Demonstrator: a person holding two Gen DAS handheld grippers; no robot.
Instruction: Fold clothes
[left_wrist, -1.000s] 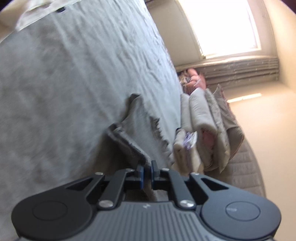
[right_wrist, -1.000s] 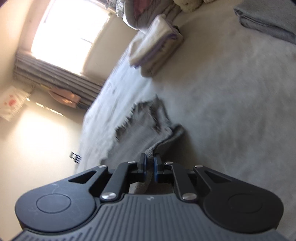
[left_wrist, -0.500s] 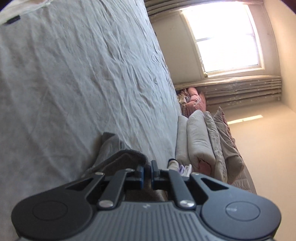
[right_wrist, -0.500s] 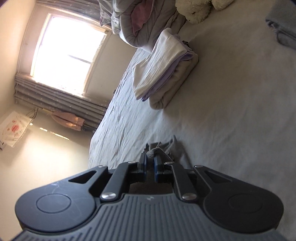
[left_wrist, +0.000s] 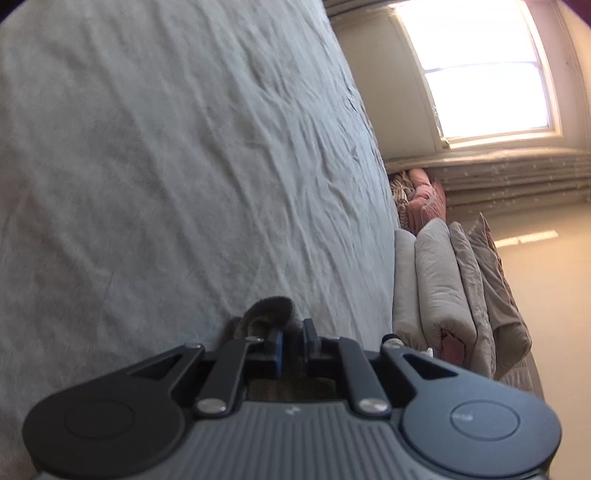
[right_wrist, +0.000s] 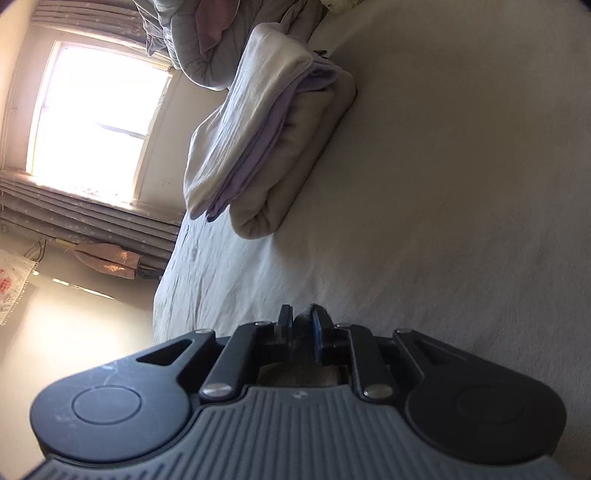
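Left wrist view: the left gripper (left_wrist: 292, 341) points low over a bed (left_wrist: 166, 166) covered by a wrinkled grey sheet.
Left jaws: parting, with a small gap between the blue pads; a fold of dark grey cloth (left_wrist: 269, 314) bulges just ahead of the left-hand pad and more of it shows under the jaws. Whether the pads press on it cannot be told.
Beyond the left jaws, to the right: a stack of folded grey quilts (left_wrist: 439, 280) standing on edge at the bed's far side, a pink bundle (left_wrist: 424, 199) behind it.
Far right of the left jaws: a bright window (left_wrist: 476, 70) with a grey curtain (left_wrist: 517, 173) beside it.
Right wrist view: the right gripper (right_wrist: 301, 326) points low over the same bed (right_wrist: 461, 184).
Right jaws: parting, a tuft of the dark grey cloth (right_wrist: 303, 320) lying between the pads at their tips, more of it visible below them.
Ahead of the right jaws, to the left: a pile of folded clothes (right_wrist: 273, 133), cream on top, lilac in the middle, beige below, lying on the bed well apart from the jaws.
Behind that pile: a heap of grey and pink bedding (right_wrist: 207, 44).
Far left of the right jaws: the window (right_wrist: 99, 122), a curtain (right_wrist: 85, 210) and a printed bag (right_wrist: 13, 288) on the wall.
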